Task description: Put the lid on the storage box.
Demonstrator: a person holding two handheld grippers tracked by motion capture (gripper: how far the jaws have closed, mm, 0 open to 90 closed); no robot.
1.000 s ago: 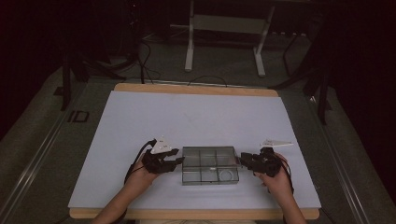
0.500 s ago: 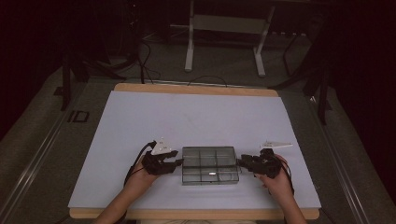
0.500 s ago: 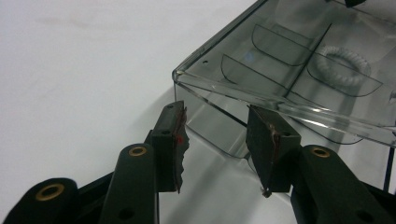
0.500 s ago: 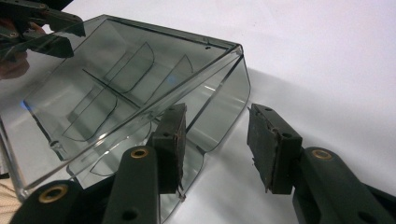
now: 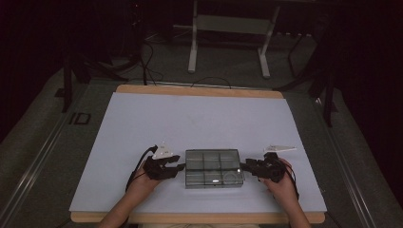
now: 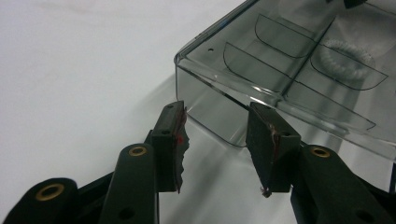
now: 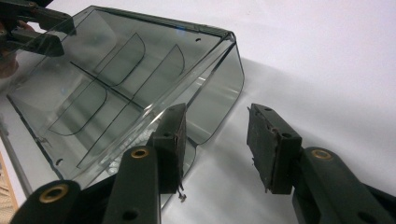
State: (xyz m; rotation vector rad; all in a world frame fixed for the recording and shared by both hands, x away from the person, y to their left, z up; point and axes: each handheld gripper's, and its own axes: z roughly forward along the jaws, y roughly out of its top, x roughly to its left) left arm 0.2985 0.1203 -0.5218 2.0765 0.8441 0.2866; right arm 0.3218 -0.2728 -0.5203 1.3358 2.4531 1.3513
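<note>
A clear plastic box (image 5: 213, 168) with a shut lid and six compartments sits on the desk (image 5: 199, 118), between the two grippers. One compartment holds a small pale coiled ring (image 6: 348, 58), which lies on the far side from the left gripper, toward the right gripper.

The left gripper (image 5: 179, 166) is at the box's left end. Its jaws stand apart, and in the left gripper view (image 6: 217, 140) the box's short end wall lies just ahead of them, its lower edge reaching into the gap; neither pad presses on it.

The right gripper (image 5: 245, 166) is at the box's right end, also with jaws parted. In the right gripper view (image 7: 215, 147) the near corner of the box sits in front of one jaw, while the other jaw stands clear over the bare desk; nothing is clamped.

Each gripper is held in a hand, and the forearms come in from the near edge of the desk. The box is nearer that edge than the far one.
</note>
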